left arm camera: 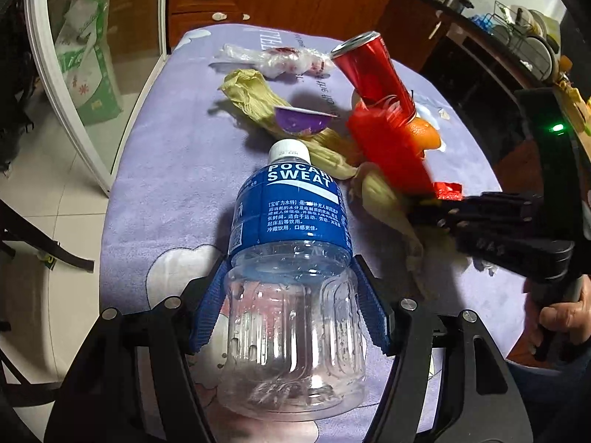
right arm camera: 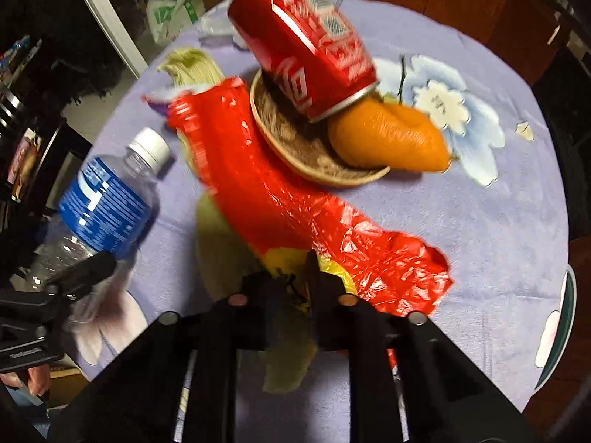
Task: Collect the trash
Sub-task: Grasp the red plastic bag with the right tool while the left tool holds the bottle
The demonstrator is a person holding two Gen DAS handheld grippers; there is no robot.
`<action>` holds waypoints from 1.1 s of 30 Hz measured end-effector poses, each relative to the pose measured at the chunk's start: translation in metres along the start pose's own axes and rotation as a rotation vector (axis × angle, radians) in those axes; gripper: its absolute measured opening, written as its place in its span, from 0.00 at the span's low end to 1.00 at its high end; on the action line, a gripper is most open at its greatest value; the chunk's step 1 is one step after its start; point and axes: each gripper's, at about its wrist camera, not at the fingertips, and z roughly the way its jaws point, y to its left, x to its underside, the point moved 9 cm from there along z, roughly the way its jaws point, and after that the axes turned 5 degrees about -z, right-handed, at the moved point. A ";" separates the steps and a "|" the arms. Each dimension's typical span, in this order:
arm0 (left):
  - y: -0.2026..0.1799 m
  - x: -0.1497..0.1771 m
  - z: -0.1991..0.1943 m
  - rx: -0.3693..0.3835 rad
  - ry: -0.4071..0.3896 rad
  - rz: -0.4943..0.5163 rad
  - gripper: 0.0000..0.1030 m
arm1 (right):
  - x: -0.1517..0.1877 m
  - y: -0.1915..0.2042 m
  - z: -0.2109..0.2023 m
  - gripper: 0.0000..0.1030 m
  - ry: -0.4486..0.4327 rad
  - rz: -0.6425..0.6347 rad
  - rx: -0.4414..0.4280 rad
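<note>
Between the left gripper's [left arm camera: 291, 310] blue fingers [left arm camera: 208, 313] sits the clear bottle [left arm camera: 291, 258], clamped. Right gripper's [right arm camera: 295, 288] fingers are together, pinching the red plastic bag [right arm camera: 280, 192].

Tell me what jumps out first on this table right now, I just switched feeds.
The clear bottle with its blue label fills the left wrist view, clamped between the left gripper's blue fingers. The right gripper is shut on a long red plastic bag. Behind it a tilted red can leans over a small woven dish, beside an orange peel.
</note>
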 end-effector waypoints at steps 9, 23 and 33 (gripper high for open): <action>0.003 0.002 -0.006 -0.054 0.018 0.014 0.70 | 0.001 0.002 -0.042 0.05 -0.054 0.047 -0.133; -0.003 0.009 -0.004 -0.083 0.020 0.022 0.70 | 0.013 -0.012 -0.034 0.14 -0.003 0.139 -0.202; -0.001 0.005 -0.011 -0.102 -0.013 0.018 0.64 | 0.003 -0.003 -0.043 0.03 -0.071 0.117 -0.188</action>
